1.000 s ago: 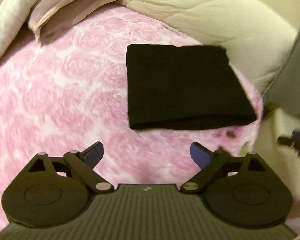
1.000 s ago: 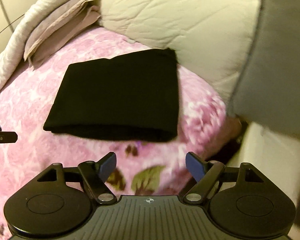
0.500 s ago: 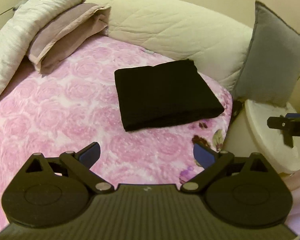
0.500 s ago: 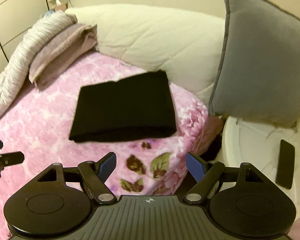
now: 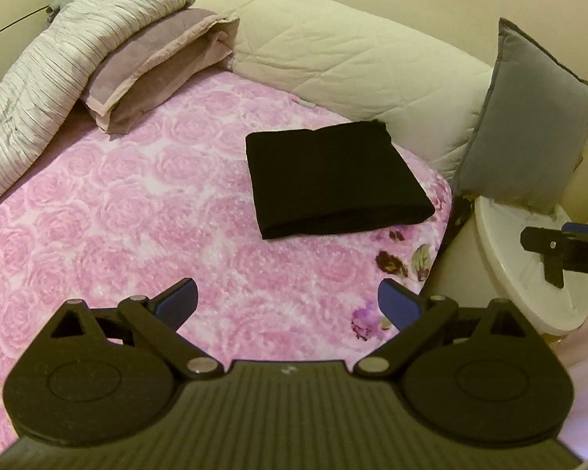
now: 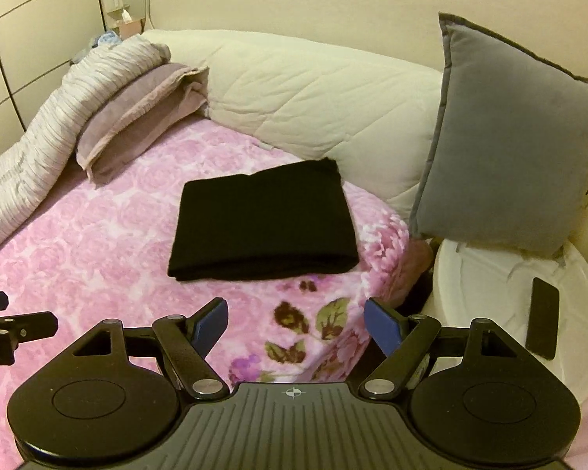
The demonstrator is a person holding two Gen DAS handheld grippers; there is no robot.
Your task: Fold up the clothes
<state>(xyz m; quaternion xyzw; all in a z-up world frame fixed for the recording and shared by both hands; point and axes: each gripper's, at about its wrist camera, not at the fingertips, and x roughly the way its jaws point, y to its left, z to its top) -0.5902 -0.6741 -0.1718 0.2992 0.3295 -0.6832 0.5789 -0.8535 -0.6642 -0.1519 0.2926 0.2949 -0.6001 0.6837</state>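
Already folded, the flat black cloth rectangle lies on the pink rose-patterned bed blanket, its long axis crosswise. Both the left gripper and right gripper hover near, jaws apart and empty, neither clearly nearer.

folded cloth on bed (cushion right)

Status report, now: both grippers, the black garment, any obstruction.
Left gripper open, empty. Right gripper open, empty. Folded black cloth rectangle flat on pink rose-print blanket, untouched. Nothing in the way.
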